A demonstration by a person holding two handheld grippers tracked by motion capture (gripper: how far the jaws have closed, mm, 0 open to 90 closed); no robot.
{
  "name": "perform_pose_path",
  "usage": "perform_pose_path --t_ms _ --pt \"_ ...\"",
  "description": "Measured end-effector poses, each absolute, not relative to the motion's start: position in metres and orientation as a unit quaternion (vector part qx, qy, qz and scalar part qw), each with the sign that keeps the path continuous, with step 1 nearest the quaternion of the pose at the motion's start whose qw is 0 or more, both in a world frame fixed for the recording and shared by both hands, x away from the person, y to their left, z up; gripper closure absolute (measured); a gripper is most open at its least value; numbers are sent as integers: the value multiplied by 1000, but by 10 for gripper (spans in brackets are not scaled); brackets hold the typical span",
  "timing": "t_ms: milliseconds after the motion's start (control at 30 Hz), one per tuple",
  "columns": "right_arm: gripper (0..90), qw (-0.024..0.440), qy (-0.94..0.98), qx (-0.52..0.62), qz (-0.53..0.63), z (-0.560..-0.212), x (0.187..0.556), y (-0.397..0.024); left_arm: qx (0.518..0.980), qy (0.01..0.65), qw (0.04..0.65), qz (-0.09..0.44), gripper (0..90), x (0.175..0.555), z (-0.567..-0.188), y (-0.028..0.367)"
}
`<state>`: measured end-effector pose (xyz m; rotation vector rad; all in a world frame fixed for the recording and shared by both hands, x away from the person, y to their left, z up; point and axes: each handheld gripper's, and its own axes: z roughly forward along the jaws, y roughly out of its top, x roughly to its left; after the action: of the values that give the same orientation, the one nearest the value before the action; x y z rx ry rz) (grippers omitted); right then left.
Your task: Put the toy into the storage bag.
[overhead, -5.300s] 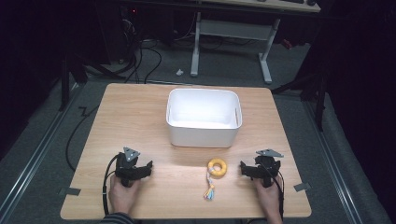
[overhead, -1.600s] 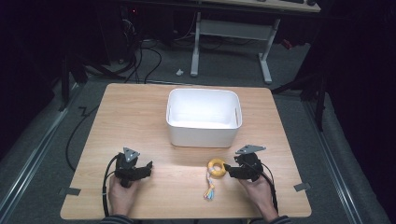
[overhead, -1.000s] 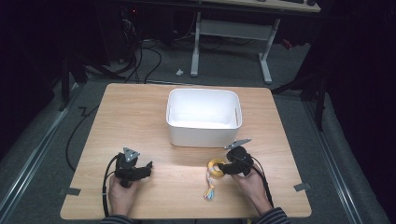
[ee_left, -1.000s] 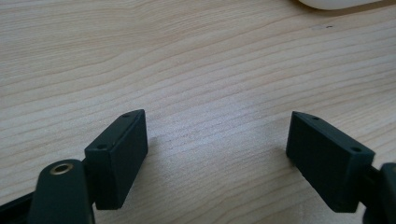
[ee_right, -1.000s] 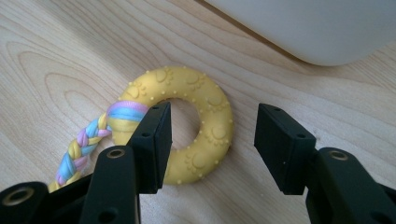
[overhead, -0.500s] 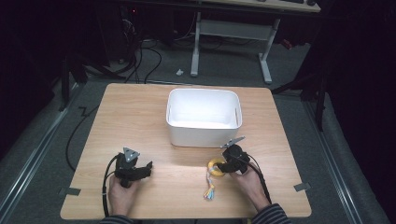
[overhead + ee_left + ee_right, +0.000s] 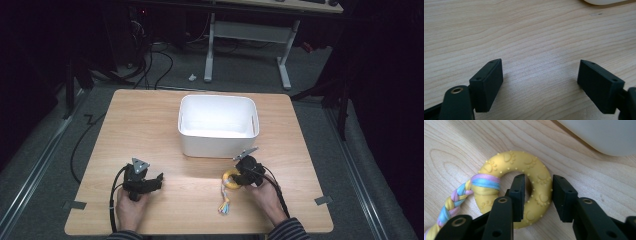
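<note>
A yellow rubber ring [image 7: 230,178] with paw prints lies on the wooden table [image 7: 150,130], in front of the white bin [image 7: 218,144]. A braided pastel rope tail [image 7: 225,202] is tied to it and trails toward the front edge. My right gripper [image 7: 237,177] has just been closing; its jaws now pinch the ring's right side. In the right gripper view one jaw of my right gripper [image 7: 538,180] sits inside the hole of the ring [image 7: 524,161] and the other outside. My left gripper [image 7: 156,181] rests on the table at the front left, open, with bare wood between its jaws [image 7: 540,67].
The white bin's wall [image 7: 604,135] stands just beyond the ring. The rope tail [image 7: 451,207] runs off to the left of the right jaws. Cables trail from both grippers toward the front edge. Tape marks lie at the table's front corners [image 7: 74,204].
My right gripper has come in from the table's right front to the ring and its jaws have closed on the ring's side. The left gripper has stayed where it was.
</note>
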<state>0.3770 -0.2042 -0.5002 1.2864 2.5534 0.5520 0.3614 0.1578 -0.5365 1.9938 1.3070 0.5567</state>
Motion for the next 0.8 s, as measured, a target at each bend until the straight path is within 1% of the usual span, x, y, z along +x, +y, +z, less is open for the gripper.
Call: perform_pose_path --t_ms 367,433,800 --pt "659 99 871 440 196 -500 378 -208 766 502 340 214 210 361 -537 158" --pt "672 97 869 441 201 -497 377 -211 766 502 340 214 210 361 -537 158" --pt "677 86 862 448 224 -494 371 -224 766 502 340 214 210 361 -537 158"
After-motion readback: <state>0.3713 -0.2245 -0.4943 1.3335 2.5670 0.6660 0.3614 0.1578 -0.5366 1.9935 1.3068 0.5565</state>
